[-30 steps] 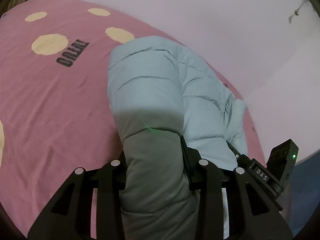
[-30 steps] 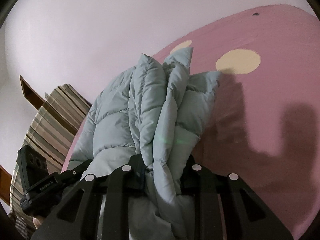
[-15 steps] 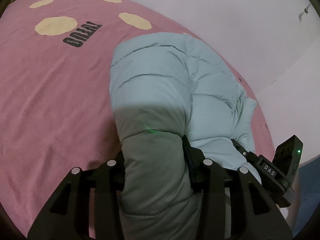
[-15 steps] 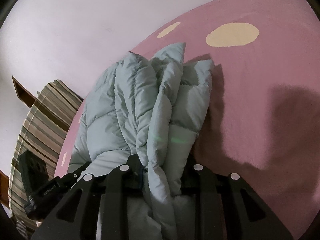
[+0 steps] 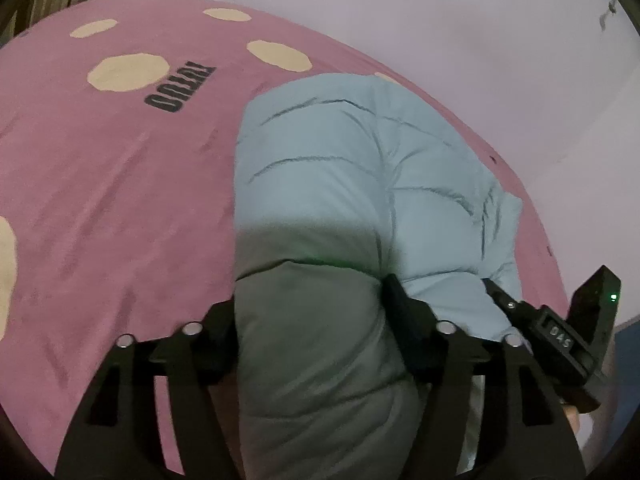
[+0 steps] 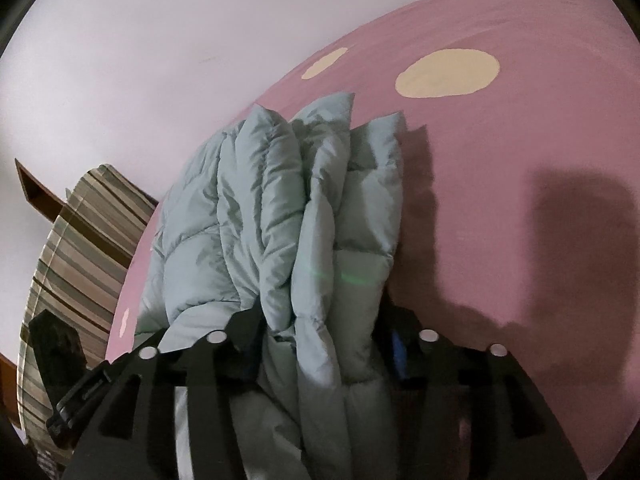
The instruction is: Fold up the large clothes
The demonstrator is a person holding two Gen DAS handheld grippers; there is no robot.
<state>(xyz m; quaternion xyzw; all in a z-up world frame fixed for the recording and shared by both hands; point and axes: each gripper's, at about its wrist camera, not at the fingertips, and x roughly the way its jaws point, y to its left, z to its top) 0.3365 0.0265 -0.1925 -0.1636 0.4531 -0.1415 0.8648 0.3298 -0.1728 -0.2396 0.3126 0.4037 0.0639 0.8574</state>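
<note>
**Release step: let the folded puffer jacket down on the bed without it springing open**

Light blue quilted puffer jacket [image 5: 344,184] lies folded in a thick bundle on the pink bedspread [image 5: 120,208] with cream spots, close to the wall-side edge of the bed. Left wrist view: jacket fills centre to 3 o'clock, printed lettering [image 5: 180,90] on the spread at about 10 o'clock. Right wrist view: stacked folded edges of the jacket [image 6: 280,208] stand at centre, striped bedding [image 6: 80,240] at 9 o'clock, pale wall [image 6: 160,40] at 12.

Left gripper [image 5: 308,312]: jaws opening, fairly wide, a rounded fold of jacket between them; fabric looks to fill the gap, so contact with the pads can't be ruled out, but the grip is being let go. Right gripper [image 6: 320,320]: jaws opening too, about mid-width, several puffy layers between them, blue pad [image 6: 396,350] partly showing at the right finger.

How to do it well, my read:
- Open both sides together so the stack doesn't twist toward one hand.
- Get jaws clear of the padding before pulling back; puffy fill grabs on the pads and drags layers.
- Back out toward 6 o'clock along the fingers, not sideways, else the top layer peels off.
- Down fill rebounds; a light press on top probably helps the fold stay.
- Watch the right-side edges: they're uneven and likely need squaring.
</note>
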